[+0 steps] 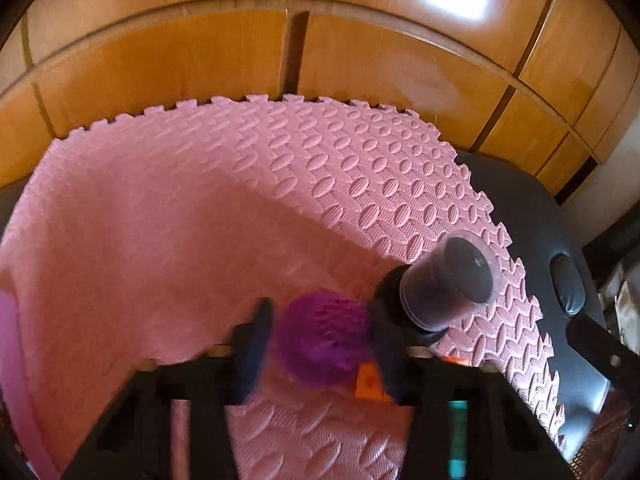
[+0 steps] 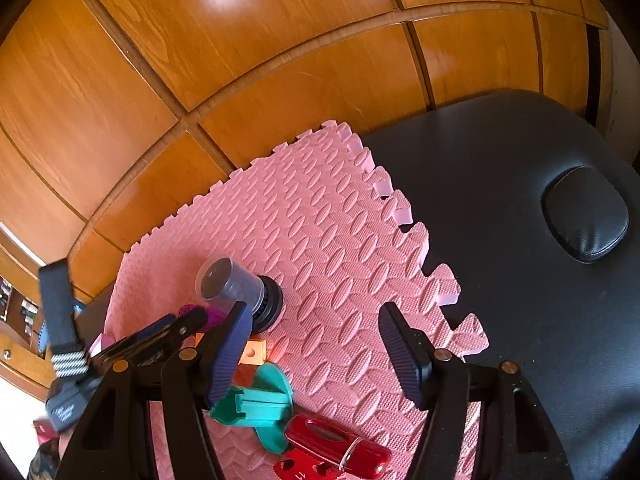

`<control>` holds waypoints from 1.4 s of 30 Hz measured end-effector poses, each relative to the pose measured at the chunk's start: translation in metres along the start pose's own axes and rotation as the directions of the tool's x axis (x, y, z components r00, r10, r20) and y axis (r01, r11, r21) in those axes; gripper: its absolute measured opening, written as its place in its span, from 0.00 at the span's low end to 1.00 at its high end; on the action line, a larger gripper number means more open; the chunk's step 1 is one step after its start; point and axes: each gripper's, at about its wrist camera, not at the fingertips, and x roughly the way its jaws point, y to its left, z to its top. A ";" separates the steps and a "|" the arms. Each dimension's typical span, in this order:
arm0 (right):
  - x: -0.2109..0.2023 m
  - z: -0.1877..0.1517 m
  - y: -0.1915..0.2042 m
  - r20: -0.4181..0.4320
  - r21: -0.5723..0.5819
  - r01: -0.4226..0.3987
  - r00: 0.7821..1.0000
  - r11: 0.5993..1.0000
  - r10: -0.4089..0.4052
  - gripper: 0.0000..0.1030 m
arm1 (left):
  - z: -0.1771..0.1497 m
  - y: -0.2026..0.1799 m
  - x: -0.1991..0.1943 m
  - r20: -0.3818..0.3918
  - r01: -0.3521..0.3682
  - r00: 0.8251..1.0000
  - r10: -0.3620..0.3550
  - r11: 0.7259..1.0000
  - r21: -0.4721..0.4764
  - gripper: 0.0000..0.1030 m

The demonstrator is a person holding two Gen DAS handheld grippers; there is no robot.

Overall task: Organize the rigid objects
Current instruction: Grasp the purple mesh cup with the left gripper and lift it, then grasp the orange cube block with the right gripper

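A purple mesh ball (image 1: 324, 340) sits between the fingers of my left gripper (image 1: 320, 344), and both pads press on its sides. The picture is blurred here. Just right of it a dark cylinder with a clear cap (image 1: 448, 280) lies on the pink foam mat (image 1: 160, 240), and an orange block (image 1: 370, 386) shows under the ball. In the right wrist view my right gripper (image 2: 316, 354) stands open over bare mat with nothing between its fingers. The left gripper (image 2: 192, 318) comes in at the left there, the ball (image 2: 214, 314) mostly hidden. The cylinder (image 2: 236, 288) lies just beyond.
Near my right gripper lie an orange block (image 2: 254, 354), a teal plastic piece (image 2: 260, 404) and a red glossy object (image 2: 336, 446). The mat rests on a black padded table (image 2: 520, 240). Wooden cabinet doors (image 2: 200, 60) rise behind. A pink rim (image 1: 10, 360) shows at the left edge.
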 end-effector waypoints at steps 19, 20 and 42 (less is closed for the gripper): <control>0.017 -0.007 -0.005 -0.085 0.013 -0.007 0.996 1.000 0.008 0.65 | -0.110 0.031 -0.079 0.006 -0.023 1.000 0.023 1.000 -0.005 0.32; 0.019 -0.008 -0.005 -0.099 0.013 -0.020 0.995 1.000 0.021 0.65 | -0.116 0.029 -0.083 0.007 -0.021 1.000 0.021 1.000 0.003 0.32; 0.084 -0.009 0.087 -0.352 -0.161 0.018 0.933 0.987 -0.074 0.82 | -0.162 0.041 -0.159 0.114 0.068 0.991 -0.068 0.998 0.007 0.32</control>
